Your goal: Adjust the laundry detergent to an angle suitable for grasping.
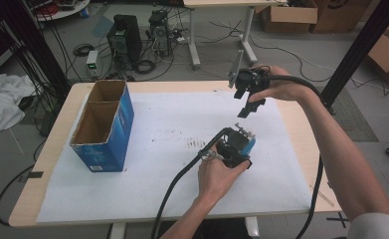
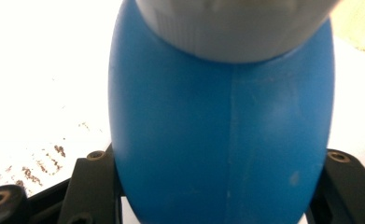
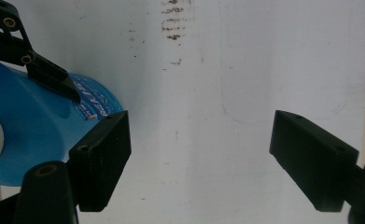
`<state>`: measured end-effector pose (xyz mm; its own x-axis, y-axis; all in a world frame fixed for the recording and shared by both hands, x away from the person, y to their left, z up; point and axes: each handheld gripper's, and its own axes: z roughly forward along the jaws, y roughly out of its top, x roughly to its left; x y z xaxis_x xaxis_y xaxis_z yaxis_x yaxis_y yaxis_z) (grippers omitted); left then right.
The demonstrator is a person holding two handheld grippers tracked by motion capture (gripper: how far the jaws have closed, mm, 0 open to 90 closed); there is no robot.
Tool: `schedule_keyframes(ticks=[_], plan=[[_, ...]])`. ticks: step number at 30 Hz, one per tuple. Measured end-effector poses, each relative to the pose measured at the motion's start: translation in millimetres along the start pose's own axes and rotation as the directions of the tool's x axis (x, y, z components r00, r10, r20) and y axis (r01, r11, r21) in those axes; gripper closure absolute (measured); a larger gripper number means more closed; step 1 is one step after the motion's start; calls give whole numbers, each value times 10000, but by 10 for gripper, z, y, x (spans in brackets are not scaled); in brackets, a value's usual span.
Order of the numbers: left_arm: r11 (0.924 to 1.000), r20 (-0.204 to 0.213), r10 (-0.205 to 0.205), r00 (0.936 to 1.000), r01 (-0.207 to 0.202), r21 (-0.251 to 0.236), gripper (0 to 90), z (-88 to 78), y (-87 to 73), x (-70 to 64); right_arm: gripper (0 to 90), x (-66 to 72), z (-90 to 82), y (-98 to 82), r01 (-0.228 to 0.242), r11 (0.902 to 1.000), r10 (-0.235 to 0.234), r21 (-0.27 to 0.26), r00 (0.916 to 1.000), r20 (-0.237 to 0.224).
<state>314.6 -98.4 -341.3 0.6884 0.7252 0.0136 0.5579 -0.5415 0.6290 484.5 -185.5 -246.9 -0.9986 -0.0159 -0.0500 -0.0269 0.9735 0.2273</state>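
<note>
The left gripper (image 1: 242, 144) clamps its jaws on the blue bottle (image 2: 222, 140) near the middle right of the paper-covered table (image 1: 152, 194), while the right gripper (image 1: 245, 107) hangs farther back, jaws wide and empty.

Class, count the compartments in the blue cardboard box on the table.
2: the blue cardboard box has a near compartment and a far compartment, split by one divider. Their floors are partly hidden.
</note>
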Motion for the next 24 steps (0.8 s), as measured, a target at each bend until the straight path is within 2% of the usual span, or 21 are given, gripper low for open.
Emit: schedule_keyframes(ticks=[15, 24], plan=[[9997, 4, -114, 9999, 114, -201, 441, 3, -16, -1, 207, -6, 4, -3, -7, 10000, 7, 43, 10000, 12], [9999, 79, 51, 10000, -50, -146, 442, -3, -12, 5, 207, 0, -1, -2, -7, 10000, 7, 24, 10000, 19]])
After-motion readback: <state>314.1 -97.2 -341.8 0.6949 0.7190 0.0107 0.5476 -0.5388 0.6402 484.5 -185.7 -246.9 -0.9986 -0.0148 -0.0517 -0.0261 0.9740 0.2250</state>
